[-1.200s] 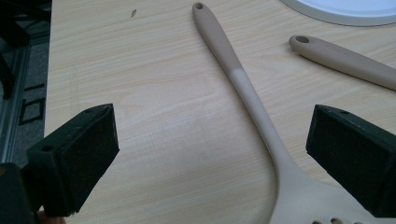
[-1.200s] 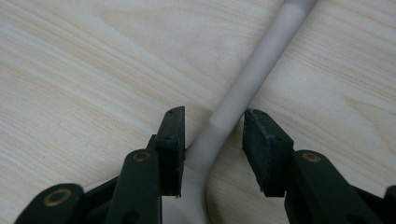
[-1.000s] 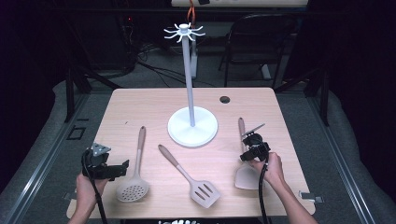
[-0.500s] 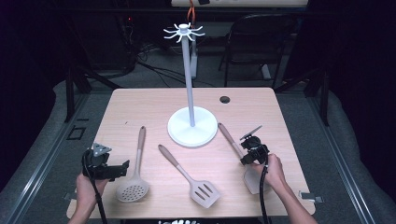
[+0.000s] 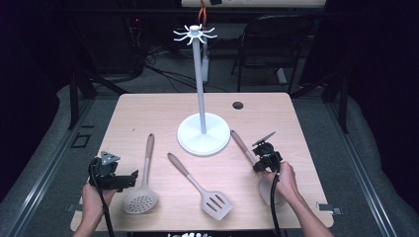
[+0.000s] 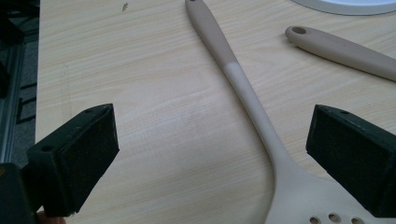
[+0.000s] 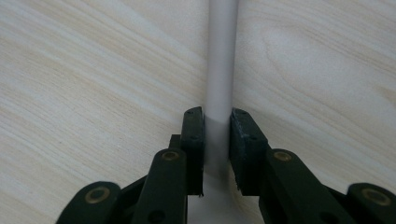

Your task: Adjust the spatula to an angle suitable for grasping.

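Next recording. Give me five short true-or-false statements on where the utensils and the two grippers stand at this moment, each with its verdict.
1. The right gripper has its jaws closed on a utensil handle. True.
2. The left gripper grips the skimmer. False: its jaws stand wide open, with the skimmer's neck between them untouched.
3. A utensil hangs from the rack. False: its hooks are bare.
4. The slotted turner lies flat on the table, between the other two utensils. True.
5. The rack stands at the table's left edge. False: it stands near the middle.
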Demonstrator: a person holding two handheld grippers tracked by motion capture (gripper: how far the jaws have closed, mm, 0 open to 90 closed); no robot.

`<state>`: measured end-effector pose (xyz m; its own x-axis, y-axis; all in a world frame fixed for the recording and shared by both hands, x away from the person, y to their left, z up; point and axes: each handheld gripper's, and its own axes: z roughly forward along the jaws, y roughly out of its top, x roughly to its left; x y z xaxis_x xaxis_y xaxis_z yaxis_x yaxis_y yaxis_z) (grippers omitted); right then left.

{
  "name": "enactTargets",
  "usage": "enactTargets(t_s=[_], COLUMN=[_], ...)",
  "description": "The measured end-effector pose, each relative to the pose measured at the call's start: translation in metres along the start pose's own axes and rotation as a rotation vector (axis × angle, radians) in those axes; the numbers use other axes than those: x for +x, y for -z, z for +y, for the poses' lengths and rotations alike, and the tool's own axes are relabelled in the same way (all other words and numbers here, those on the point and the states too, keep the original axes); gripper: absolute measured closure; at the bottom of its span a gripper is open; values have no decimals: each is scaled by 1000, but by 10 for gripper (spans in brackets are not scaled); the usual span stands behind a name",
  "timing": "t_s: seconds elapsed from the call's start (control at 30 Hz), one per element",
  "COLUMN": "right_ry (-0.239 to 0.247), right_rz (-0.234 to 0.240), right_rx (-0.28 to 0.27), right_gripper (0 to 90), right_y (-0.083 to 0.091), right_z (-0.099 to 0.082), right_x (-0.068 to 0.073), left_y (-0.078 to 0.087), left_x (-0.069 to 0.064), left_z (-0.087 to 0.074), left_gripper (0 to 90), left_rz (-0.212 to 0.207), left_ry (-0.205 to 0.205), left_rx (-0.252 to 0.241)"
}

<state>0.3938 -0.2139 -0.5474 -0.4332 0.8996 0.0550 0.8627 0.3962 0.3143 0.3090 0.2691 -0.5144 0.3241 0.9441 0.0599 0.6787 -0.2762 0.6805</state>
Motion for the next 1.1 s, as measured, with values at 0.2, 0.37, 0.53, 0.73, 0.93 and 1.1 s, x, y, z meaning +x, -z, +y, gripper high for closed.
enactTargets(t_s=[0.2, 0.37, 0.53, 0.73, 0.93, 1.1], right_ry=[-20, 5, 22, 32, 52, 69], right_rz=[16, 15, 1, 5, -31, -58], right_rx=[-30, -74, -121, -97, -20, 21], right_gripper=[779, 779, 781, 781, 781, 779], right_y=[4, 13, 21, 22, 11, 6], right_z=[-3, -6, -9, -12, -9, -5], right_x=[-6, -5, -3, -4, -2, 1], left_y=[1, 0, 0, 0, -1, -3], left_x=[-1, 1, 1, 1, 0, 1], left_z=[0, 0, 0, 0, -1, -1], left_gripper=[20, 20, 18, 19, 19, 19], left_rz=[3, 3, 2, -6, -11, -12], left_ry=[-7, -6, -11, -17, -22, -26], left_rx=[-2, -2, -4, 2, 10, 14])
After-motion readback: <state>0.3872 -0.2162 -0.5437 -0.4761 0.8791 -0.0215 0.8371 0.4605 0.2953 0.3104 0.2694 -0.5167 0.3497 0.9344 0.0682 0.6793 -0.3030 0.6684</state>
